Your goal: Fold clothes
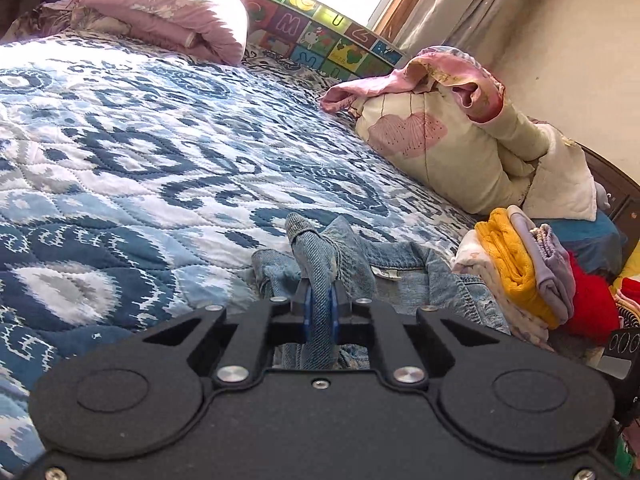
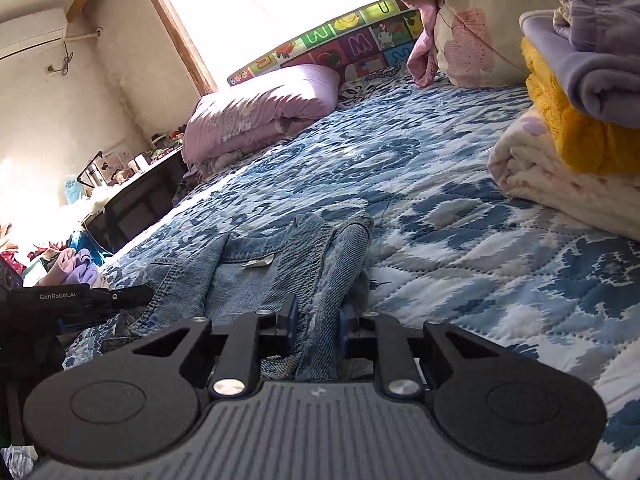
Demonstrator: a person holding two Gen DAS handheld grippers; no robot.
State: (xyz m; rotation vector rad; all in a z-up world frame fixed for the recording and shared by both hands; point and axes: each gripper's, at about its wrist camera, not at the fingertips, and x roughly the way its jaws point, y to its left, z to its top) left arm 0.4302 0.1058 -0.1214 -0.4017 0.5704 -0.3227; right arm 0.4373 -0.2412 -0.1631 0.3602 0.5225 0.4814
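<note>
- two grippers each hold a part of one denim jacket (image 2: pixel 256 264), which lies crumpled at the near edge of the blue quilted bedspread (image 1: pixel 140 152), collar label facing up.
- the left gripper (image 1: pixel 319 306) is pinched tight on a bunched ridge of denim, likely to lift and spread the garment.
- the right gripper (image 2: pixel 316 316) has denim between its fingers, set narrow but not fully together; the grip looks loose, though i cannot tell for sure.
- holding two separate points probably lets the jacket be pulled flat before any fold.
- the folded stack (image 2: pixel 568 120), yellow and lilac on cream, sits well apart at the right, likely finished pieces.
</note>
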